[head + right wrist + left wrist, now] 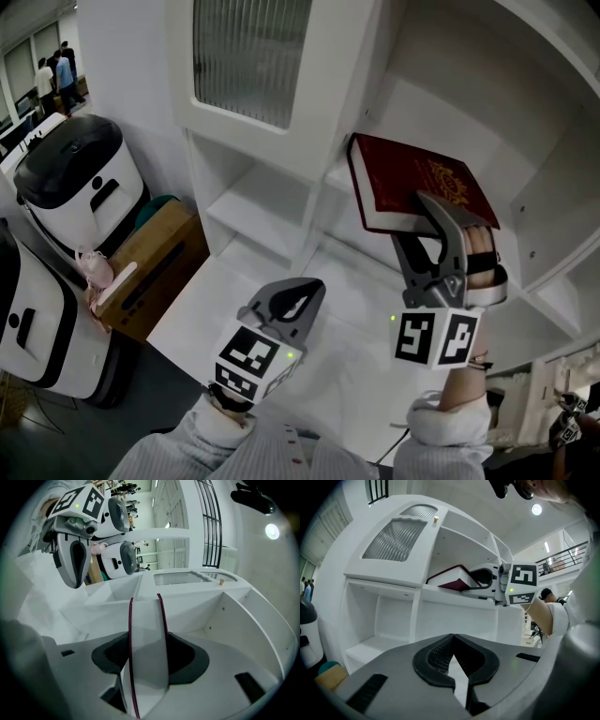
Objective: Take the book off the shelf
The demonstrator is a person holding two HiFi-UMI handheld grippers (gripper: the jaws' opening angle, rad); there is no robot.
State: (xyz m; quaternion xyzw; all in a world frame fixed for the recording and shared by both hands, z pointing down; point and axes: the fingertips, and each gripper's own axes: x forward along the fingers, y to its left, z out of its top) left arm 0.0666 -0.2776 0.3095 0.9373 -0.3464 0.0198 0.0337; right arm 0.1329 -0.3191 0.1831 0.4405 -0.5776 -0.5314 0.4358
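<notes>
A dark red hardback book [422, 183] lies tilted in an upper compartment of the white shelf unit [272, 206], its page edges toward me. My right gripper [427, 225] reaches into that compartment with one jaw on each cover. In the right gripper view the book [147, 634] stands on edge between the dark pads [110, 656], which press its covers. The left gripper view shows the book [452, 579] with its left end raised off the shelf board. My left gripper [295, 300] hangs lower, in front of the shelves, with its tips together and nothing between them.
A cabinet door with ribbed glass [248, 56] is above left of the book. On the floor at the left stand white rounded machines [75, 178] and a cardboard box [155, 258]. People stand far off at the top left [56, 70].
</notes>
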